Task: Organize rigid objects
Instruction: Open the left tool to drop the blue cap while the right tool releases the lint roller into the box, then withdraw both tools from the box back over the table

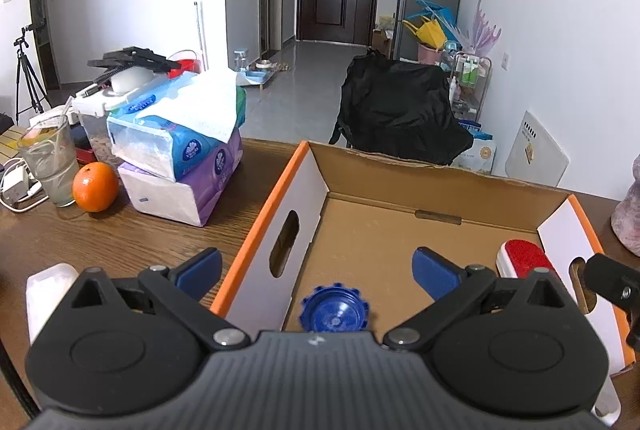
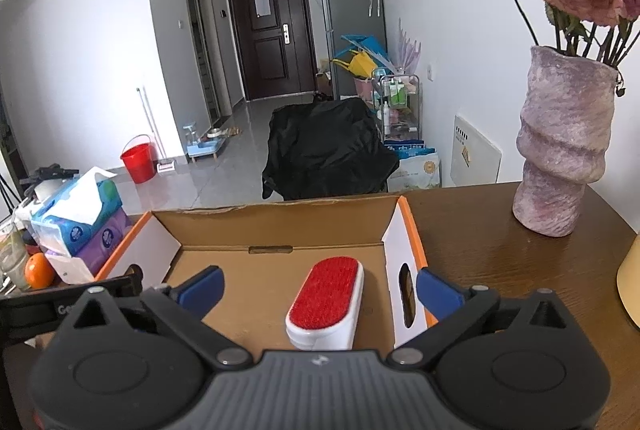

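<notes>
Landmark: open cardboard box (image 1: 400, 230) with orange rims, standing on the brown wooden surface (image 1: 120, 242).
Left hand-held gripper (image 1: 316, 270): spread wide and holding nothing; its left finger is outside the box's left wall, its right finger over the box floor.
Right hand-held gripper (image 2: 320, 290): spread wide, holding nothing; its left finger is over the box floor, its right finger outside the box's right wall.
Blue cap (image 1: 335, 314): lies on the box floor near the left wall, at the near end.
Red-and-white lint brush (image 2: 326, 304): lies on the box floor near the right wall, red face up.
Left of box: stacked tissue packs (image 1: 180, 158), an orange (image 1: 95, 187), a glass (image 1: 50, 160).
Right of box: mauve vase (image 2: 560, 146) with dried roses.
</notes>
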`<state>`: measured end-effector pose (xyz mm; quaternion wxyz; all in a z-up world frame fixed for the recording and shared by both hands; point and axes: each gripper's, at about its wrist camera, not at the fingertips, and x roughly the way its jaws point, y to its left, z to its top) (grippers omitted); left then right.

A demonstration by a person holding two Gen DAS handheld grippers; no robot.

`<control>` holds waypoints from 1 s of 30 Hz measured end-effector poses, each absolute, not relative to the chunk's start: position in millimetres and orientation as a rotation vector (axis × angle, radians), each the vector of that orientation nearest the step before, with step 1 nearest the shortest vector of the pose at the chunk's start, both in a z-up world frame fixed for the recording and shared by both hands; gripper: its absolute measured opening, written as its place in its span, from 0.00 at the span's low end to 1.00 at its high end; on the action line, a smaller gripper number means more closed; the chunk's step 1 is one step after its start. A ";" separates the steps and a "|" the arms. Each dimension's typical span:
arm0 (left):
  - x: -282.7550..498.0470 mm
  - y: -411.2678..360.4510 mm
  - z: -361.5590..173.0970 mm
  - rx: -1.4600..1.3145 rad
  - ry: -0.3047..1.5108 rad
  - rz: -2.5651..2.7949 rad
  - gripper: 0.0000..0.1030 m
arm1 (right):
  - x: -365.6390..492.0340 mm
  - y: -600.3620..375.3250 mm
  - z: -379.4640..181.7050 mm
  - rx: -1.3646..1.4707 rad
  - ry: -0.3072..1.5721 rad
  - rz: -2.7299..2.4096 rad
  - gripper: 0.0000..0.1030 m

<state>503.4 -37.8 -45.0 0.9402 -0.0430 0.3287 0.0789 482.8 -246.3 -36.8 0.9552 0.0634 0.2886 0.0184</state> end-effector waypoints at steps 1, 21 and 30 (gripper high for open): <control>501.1 -37.8 -44.1 -0.088 0.668 0.163 1.00 | 481.0 -246.8 -35.7 0.131 0.580 0.038 1.00; 429.4 -33.6 -20.7 -0.091 0.601 0.129 1.00 | 408.7 -251.4 -16.6 0.126 0.503 0.021 1.00; 385.7 -27.8 -10.2 -0.095 0.577 0.112 1.00 | 366.3 -251.5 -10.4 0.121 0.474 0.018 1.00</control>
